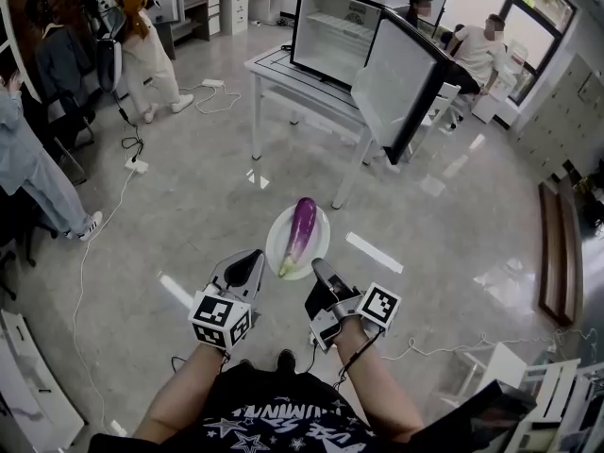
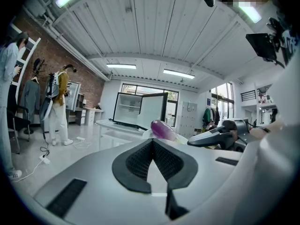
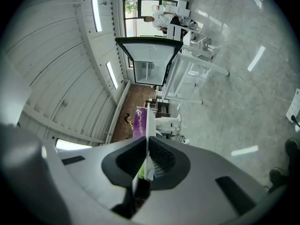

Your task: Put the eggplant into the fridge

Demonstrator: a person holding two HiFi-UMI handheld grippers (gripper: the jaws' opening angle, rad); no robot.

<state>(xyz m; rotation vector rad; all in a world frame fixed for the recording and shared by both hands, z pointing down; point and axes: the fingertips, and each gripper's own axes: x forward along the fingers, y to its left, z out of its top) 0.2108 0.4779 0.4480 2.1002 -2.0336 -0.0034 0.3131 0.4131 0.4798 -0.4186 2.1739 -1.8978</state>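
Observation:
A purple eggplant (image 1: 302,229) with a green stem lies on a white plate (image 1: 276,243) held in the air over the floor. My left gripper (image 1: 253,270) grips the plate's left rim and my right gripper (image 1: 321,270) grips its near right rim. The right gripper view shows the plate (image 3: 148,125) edge-on between the shut jaws (image 3: 146,161), with the eggplant (image 3: 138,121) beside it. Past the left gripper (image 2: 154,165), the eggplant (image 2: 162,129) shows ahead. The small fridge (image 1: 330,26) stands on a white table (image 1: 283,69), its door (image 1: 396,83) swung open, a few steps away.
One person stands at the left edge (image 1: 28,159), another in white farther back (image 1: 151,55). Two more sit behind the fridge (image 1: 477,50). Cables and a power strip (image 1: 137,165) lie on the glossy floor at left. Shelving stands at lower right (image 1: 528,385).

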